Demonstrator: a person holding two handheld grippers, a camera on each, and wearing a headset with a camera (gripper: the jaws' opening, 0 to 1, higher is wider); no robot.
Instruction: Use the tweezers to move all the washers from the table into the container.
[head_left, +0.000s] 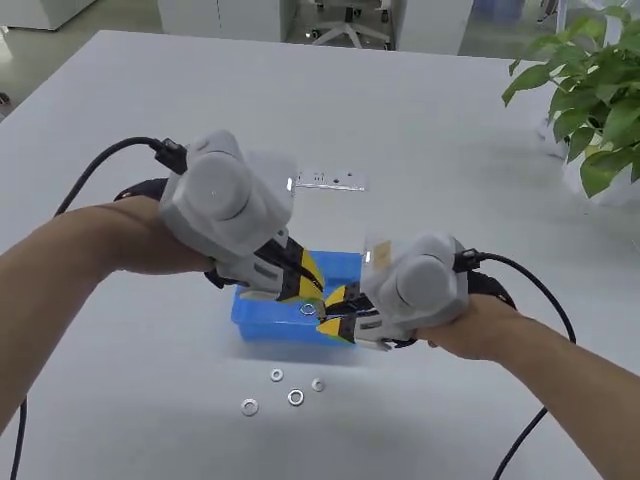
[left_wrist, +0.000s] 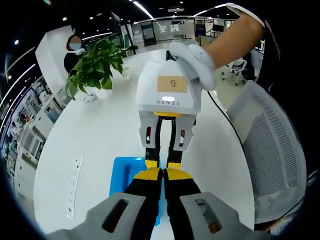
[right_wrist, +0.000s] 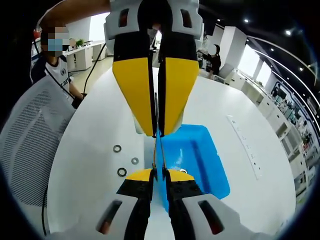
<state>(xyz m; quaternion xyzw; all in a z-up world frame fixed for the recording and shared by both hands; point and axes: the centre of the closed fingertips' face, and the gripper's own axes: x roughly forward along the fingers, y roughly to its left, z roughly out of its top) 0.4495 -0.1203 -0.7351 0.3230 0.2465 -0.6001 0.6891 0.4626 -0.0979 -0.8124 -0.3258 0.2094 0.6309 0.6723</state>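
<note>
Several small metal washers (head_left: 296, 397) lie on the white table just in front of the blue container (head_left: 262, 318); three of them (right_wrist: 122, 172) lie left of the container (right_wrist: 200, 155). One washer (right_wrist: 182, 171) rests inside it. My left gripper (head_left: 312, 285) and right gripper (head_left: 338, 305) meet tip to tip over the container. Between them runs a thin pair of tweezers (right_wrist: 157, 145). My right gripper (right_wrist: 165, 175) is shut on its near end and the left gripper (right_wrist: 157, 132) is shut on the far end. In the left gripper view my left gripper (left_wrist: 163, 173) faces the right gripper (left_wrist: 162, 164).
A flat white strip (head_left: 330, 181) lies on the table behind the container. A green plant (head_left: 590, 100) stands at the far right edge. A mesh chair (right_wrist: 30, 145) stands beside the table. Black cables trail from both grippers.
</note>
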